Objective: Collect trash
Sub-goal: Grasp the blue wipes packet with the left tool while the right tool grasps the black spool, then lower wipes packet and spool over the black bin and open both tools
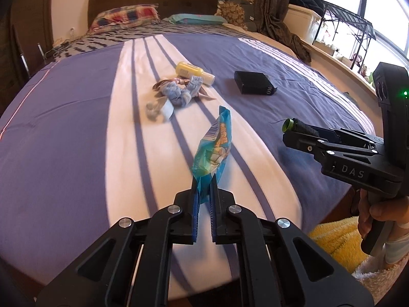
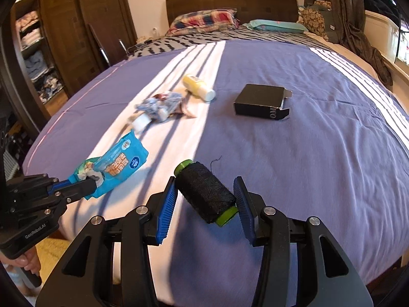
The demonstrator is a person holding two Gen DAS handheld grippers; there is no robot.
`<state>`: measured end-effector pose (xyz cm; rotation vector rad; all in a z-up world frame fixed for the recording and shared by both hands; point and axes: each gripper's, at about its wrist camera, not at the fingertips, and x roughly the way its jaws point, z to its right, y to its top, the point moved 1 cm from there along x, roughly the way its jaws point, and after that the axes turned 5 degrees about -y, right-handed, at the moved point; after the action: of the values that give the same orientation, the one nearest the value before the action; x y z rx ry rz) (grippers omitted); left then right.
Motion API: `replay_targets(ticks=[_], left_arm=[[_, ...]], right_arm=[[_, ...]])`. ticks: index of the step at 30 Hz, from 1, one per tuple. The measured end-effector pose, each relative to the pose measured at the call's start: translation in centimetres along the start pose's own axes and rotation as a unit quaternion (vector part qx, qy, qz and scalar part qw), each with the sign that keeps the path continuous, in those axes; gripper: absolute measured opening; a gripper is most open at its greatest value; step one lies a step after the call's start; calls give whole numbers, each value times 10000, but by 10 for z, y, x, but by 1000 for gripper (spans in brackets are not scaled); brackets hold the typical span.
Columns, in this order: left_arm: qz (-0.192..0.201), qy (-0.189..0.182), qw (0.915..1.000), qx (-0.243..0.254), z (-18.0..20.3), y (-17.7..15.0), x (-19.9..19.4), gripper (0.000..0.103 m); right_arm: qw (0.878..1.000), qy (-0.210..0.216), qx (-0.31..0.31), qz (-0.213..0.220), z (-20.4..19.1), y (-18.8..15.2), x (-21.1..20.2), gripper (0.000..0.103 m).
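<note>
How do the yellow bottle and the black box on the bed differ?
The yellow bottle is rounded, pale and white-capped, lying on the bedspread's white stripe; the black box is flat, dark and angular, its end flap open, on the purple part. Both lie loose on the bed, held by neither gripper.

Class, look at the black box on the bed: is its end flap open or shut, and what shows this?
Open. In the right wrist view the black box lies flat on the bedspread with its end flaps sticking outward.

A plaid pillow [image 2: 204, 18] and teal pillow [image 2: 277, 26] lie against the headboard [image 2: 230, 0].
</note>
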<state>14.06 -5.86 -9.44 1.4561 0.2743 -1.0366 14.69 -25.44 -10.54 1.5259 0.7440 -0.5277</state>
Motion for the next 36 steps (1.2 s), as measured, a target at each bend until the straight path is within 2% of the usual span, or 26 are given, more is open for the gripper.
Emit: replay_targets(ticks=[9, 19, 26, 36], left_arm=[[275, 48, 9996, -81, 16, -47, -58, 6], [314, -50, 9994, 97, 38, -92, -92, 6], [-8, -121, 9999, -14, 38, -128, -84, 6], [-778, -187, 9961, -384, 24, -176, -37, 6]], right_arm=[[9998, 134, -71, 151, -28, -39, -46, 46], [9995, 238, -20, 217, -38, -81, -81, 46], [9997, 241, 35, -60, -39, -113, -75, 46], [9981, 145, 34, -606, -46, -150, -48, 46]])
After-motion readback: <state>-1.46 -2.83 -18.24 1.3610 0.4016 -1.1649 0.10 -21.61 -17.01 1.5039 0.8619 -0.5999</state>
